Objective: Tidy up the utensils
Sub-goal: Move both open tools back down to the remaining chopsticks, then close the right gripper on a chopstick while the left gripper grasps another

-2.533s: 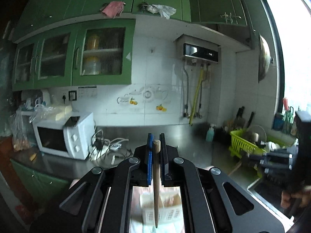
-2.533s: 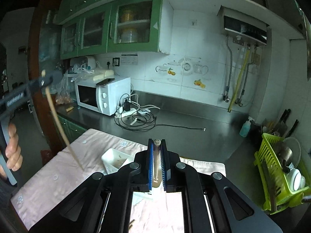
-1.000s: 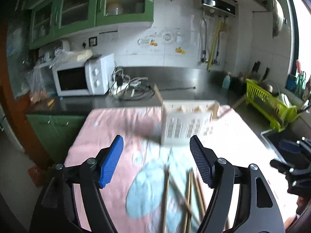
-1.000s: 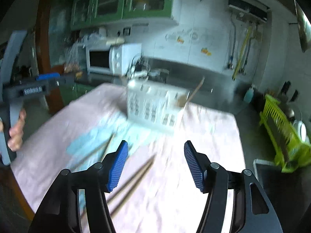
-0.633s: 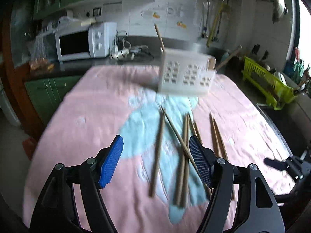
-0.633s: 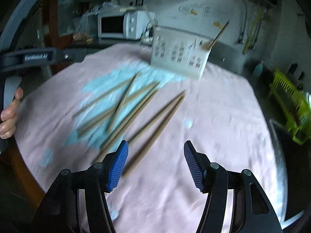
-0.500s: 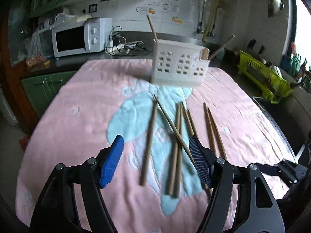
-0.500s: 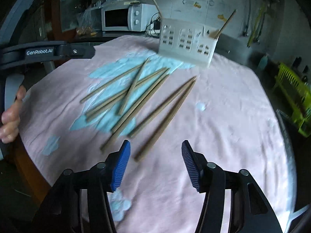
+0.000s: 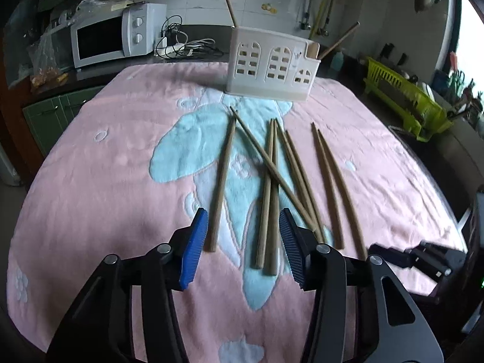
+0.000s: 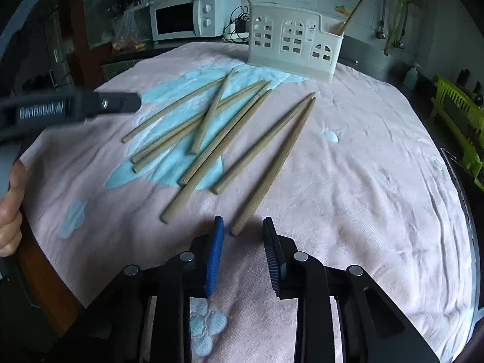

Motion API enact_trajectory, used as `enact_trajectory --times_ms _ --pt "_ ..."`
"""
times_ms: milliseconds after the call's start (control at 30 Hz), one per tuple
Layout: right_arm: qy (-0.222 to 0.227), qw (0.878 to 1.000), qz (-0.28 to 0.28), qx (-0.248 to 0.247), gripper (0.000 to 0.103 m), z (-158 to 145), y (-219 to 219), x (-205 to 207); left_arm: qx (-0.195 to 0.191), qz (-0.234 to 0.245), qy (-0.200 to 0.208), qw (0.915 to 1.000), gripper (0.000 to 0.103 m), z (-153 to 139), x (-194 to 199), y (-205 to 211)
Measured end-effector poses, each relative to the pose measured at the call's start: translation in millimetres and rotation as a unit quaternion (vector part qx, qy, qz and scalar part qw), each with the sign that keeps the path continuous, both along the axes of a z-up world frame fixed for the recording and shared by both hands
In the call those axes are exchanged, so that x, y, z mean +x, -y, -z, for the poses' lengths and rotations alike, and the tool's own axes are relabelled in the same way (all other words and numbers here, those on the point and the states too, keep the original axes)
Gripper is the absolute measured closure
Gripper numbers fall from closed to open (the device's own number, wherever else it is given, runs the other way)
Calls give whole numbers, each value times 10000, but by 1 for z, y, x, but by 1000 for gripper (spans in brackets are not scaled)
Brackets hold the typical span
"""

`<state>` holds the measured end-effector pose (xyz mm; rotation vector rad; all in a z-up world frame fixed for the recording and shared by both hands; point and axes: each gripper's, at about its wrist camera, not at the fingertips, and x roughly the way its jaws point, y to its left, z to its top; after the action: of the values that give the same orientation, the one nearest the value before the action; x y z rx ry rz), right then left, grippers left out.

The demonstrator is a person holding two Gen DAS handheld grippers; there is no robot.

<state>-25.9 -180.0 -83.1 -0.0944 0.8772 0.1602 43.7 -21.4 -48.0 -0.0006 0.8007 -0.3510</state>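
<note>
We see a pink towel (image 9: 90,157) that covers the table, and near its far edge stands the white utensil holder (image 9: 272,66) with two chopsticks leaning out of it. In the middle of the towel lie the loose wooden chopsticks (image 9: 272,181), some crossing each other. Our left gripper (image 9: 243,239) hangs over their near ends with jaws wide apart and empty. Our right gripper (image 10: 242,248) is also parted and empty, just before the end of the rightmost chopstick (image 10: 272,166).

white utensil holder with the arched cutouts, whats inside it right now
Two wooden chopsticks stand in the white plastic utensil holder: one leaning out at its left end, one at its right end. Their lower ends are hidden behind the walls, so anything shorter inside cannot be seen.
</note>
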Motion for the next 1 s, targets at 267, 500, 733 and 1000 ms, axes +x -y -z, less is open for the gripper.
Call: enact_trajectory --times_ms 267,500,733,1000 --pt "-31 9995 300 -14 93 -2 18 3 159 -162 -332 9992 62 23 10 -15" --pt "-86 9981 608 26 95 -1 42 5 212 -143 -306 9992 68 25 16 -7" --pt "-105 9979 641 86 94 -2 43 7 264 -271 -373 9986 76 32 18 -8" --pt "-101 9979 638 97 94 0 43 10 550 -257 -253 9978 81 40 17 -2"
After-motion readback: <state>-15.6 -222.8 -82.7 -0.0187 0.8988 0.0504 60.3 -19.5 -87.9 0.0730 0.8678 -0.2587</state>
